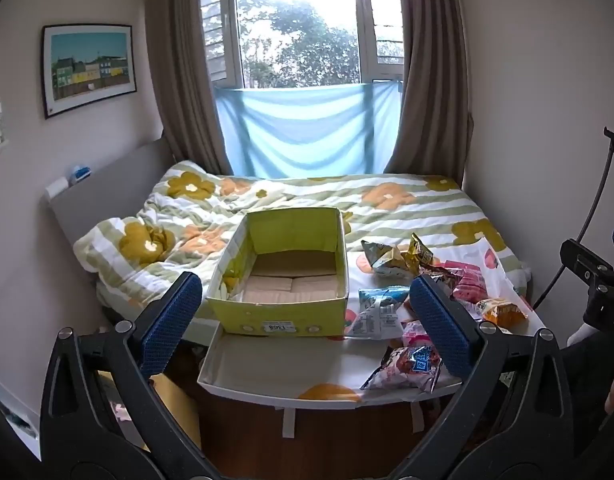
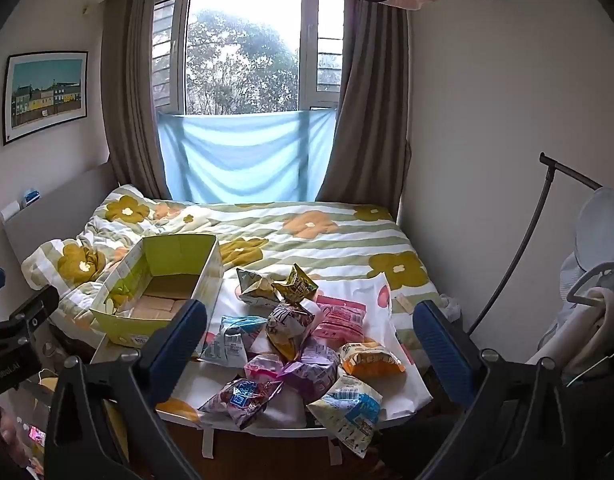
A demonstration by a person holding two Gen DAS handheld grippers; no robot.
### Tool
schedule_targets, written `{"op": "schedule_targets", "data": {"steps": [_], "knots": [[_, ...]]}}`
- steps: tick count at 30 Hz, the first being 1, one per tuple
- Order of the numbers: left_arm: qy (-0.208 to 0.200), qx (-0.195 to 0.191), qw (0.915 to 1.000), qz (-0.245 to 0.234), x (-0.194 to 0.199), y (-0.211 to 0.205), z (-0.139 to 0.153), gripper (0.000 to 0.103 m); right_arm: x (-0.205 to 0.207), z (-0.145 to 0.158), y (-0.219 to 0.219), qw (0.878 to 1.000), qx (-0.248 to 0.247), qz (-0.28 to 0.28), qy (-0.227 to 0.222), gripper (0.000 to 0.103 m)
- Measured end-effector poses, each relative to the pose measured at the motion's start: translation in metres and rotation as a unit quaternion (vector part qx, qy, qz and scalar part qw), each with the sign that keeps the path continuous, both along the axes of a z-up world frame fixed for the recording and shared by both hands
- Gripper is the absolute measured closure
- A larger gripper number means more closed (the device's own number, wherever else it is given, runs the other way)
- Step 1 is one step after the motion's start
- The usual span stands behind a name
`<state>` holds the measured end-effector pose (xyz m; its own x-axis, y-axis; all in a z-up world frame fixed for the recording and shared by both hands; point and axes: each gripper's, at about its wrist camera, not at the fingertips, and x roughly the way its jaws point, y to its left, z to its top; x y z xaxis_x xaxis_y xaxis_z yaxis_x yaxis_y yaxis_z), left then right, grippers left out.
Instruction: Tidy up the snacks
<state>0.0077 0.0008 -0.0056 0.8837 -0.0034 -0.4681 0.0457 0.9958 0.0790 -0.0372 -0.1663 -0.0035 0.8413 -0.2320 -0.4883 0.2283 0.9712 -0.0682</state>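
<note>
An open yellow-green cardboard box (image 1: 283,276) (image 2: 159,288) stands empty on the left part of a small white table (image 1: 275,364) (image 2: 399,380) at the foot of the bed. Several snack packets lie in a heap to its right: a gold one (image 1: 391,258) (image 2: 295,286), a pink one (image 2: 339,320), an orange one (image 2: 367,358), a white-and-blue one (image 2: 347,408). My left gripper (image 1: 307,320) is open, held back from the box, nothing between its blue pads. My right gripper (image 2: 307,344) is open too, short of the heap.
The bed with a flowered quilt (image 1: 387,200) (image 2: 307,232) fills the room behind the table, up to the curtained window. Walls close in on both sides. A black stand (image 2: 535,220) and a chair with clothes (image 2: 595,280) sit at the right.
</note>
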Motion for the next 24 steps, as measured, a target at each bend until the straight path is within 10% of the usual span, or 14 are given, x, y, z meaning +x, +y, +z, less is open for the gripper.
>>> {"op": "schedule_targets", "data": {"steps": [24], "knots": [[0.009,0.003,0.9999,-0.003,0.0037,-0.001,-0.0041,0.0,0.0089,-0.0005,-0.0005,1.0,0.002,0.001,0.006,0.0]]}}
